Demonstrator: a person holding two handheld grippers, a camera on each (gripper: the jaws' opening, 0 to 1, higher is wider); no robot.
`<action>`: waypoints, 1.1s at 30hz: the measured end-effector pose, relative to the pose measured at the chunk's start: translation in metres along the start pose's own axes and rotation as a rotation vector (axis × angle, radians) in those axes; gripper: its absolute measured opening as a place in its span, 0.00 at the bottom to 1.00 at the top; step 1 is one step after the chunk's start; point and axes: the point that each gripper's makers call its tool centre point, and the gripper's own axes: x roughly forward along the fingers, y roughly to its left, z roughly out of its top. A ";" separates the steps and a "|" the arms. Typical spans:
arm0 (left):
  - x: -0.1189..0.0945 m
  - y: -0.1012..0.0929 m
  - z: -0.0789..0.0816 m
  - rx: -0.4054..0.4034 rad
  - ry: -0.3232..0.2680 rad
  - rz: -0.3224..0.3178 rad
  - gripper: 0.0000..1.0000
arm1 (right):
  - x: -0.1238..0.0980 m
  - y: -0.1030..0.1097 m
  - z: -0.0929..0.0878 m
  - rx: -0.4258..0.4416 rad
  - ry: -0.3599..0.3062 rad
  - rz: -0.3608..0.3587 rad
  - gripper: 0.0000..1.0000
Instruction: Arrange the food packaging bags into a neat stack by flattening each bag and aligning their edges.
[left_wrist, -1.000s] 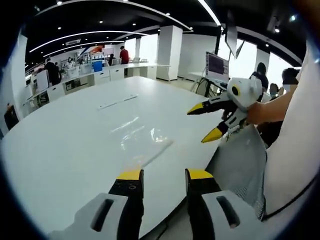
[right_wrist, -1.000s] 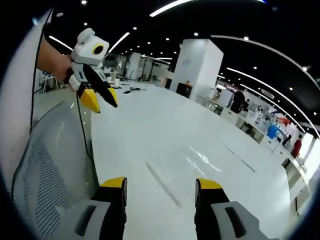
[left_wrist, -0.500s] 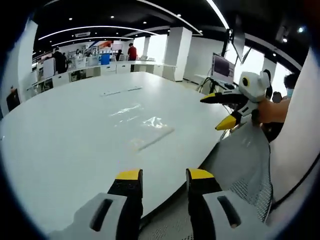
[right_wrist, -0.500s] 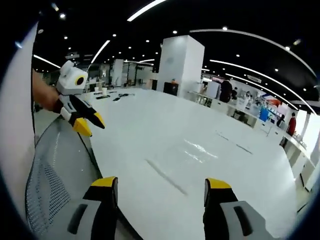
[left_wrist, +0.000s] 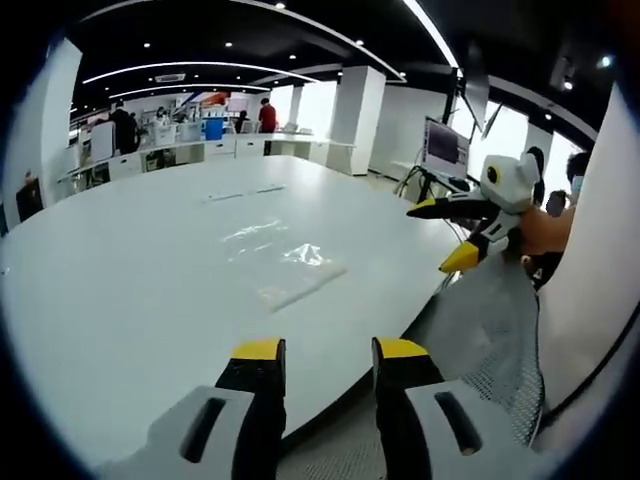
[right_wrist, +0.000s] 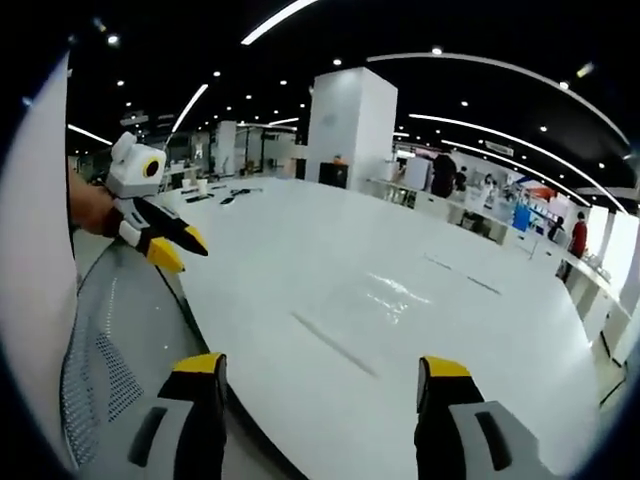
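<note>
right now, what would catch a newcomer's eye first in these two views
The big glossy white table dominates both views, with clear food packaging bags lying flat near its middle, easy to miss against the shine. Next come the yellow-tipped fingers: the right gripper hangs open over the table's edge above a grey mesh chair, and the left gripper, also open, is held in a hand beside the table.

Open-plan office: long white table (left_wrist: 150, 290), desks (left_wrist: 200, 150), monitor (left_wrist: 441, 145), ceiling strip lights (right_wrist: 280, 18)
</note>
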 end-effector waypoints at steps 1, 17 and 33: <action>-0.001 0.000 0.000 0.001 -0.002 0.002 0.32 | 0.000 0.000 -0.001 -0.004 0.004 -0.002 0.82; -0.003 -0.008 0.009 0.022 -0.066 0.042 0.40 | 0.000 0.005 -0.010 0.008 0.033 -0.002 0.87; -0.001 -0.004 0.008 0.026 -0.073 0.069 0.43 | 0.000 -0.007 -0.015 0.042 0.020 -0.059 0.84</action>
